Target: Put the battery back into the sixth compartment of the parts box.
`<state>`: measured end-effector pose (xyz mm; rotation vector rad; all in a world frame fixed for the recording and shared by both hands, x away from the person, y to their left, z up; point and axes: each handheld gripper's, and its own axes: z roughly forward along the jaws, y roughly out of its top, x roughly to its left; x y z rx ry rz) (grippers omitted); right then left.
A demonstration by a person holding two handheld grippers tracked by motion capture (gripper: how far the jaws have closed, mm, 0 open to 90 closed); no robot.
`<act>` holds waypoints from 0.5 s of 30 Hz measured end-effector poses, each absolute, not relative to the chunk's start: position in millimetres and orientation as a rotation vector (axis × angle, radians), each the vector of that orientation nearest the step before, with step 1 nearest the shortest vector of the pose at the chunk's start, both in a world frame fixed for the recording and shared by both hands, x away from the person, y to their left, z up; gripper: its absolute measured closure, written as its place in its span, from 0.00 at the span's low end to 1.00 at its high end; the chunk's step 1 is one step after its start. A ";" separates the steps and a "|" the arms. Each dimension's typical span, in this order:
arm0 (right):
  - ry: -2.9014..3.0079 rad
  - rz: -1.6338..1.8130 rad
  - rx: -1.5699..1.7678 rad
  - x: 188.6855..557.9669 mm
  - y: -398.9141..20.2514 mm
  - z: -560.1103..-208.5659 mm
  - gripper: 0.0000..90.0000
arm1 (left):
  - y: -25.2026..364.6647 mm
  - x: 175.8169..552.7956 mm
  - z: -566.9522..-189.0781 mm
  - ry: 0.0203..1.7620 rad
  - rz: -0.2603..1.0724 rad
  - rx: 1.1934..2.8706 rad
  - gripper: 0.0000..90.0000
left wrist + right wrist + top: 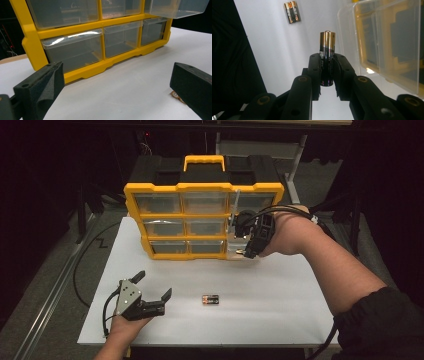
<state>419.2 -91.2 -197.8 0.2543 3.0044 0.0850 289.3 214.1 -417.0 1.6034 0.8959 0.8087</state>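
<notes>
1. My right gripper [327, 72] squeezes one battery [327, 58] between its pads. The battery stands up from the jaws, so I think it can drop end-first into a drawer.
2. In the high view that gripper [248, 251] is at the 3 o'clock end of the yellow drawer box [202, 187], by a clear drawer [239, 242] pulled out at the bottom.
3. My left gripper [154, 284] has its jaws spread wide and holds nothing. It waits at 8 o'clock on the white table [280, 285], I guess for the next pick.
4. Two more batteries [210, 299] lie side by side near 6 o'clock, just beside the left gripper.
5. The drawer's clear front wall [352, 45] could bump the battery.
</notes>
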 end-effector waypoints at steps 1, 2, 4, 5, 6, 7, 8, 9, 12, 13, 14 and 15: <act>3.003 0.089 0.245 420.4 -90.0 -197.1 0.88 | 214.1 289.3 -416.9 0.896 0.809 1.604 0.01; 3.002 0.094 0.241 421.2 -89.1 -196.6 0.88 | 214.1 289.2 -416.9 0.896 0.809 1.604 0.00; 2.994 0.088 0.236 422.5 -87.1 -195.5 0.88 | 214.1 289.3 -416.9 0.897 0.808 1.597 0.01; 2.991 0.085 0.234 423.3 -86.3 -195.0 0.88 | 214.4 289.4 -416.9 0.896 0.809 1.599 0.00; 2.994 0.086 0.238 424.2 -85.6 -194.5 0.88 | 214.6 289.5 -417.0 0.897 0.808 1.598 0.01; 2.990 0.085 0.233 425.0 -84.7 -193.8 0.88 | 214.8 289.5 -416.9 0.898 0.807 1.598 0.01; 2.987 0.087 0.236 425.5 -83.9 -193.3 0.88 | 215.0 289.6 -416.9 0.898 0.807 1.597 0.01; 2.986 0.089 0.230 426.8 -83.1 -192.4 0.88 | 215.0 289.6 -416.9 0.898 0.806 1.597 0.01; 2.974 0.097 0.238 429.8 -82.3 -190.3 0.88 | 215.0 289.6 -416.9 0.899 0.806 1.597 0.01; 2.969 0.100 0.239 431.4 -82.2 -189.4 0.88 | 215.0 289.6 -416.9 0.899 0.806 1.596 0.01; 2.967 0.097 0.244 432.1 -82.1 -188.8 0.88 | 215.0 289.7 -416.9 0.899 0.806 1.596 0.01; 2.964 0.096 0.248 433.8 -82.0 -188.2 0.88 | 215.1 289.8 -416.9 0.900 0.806 1.597 0.01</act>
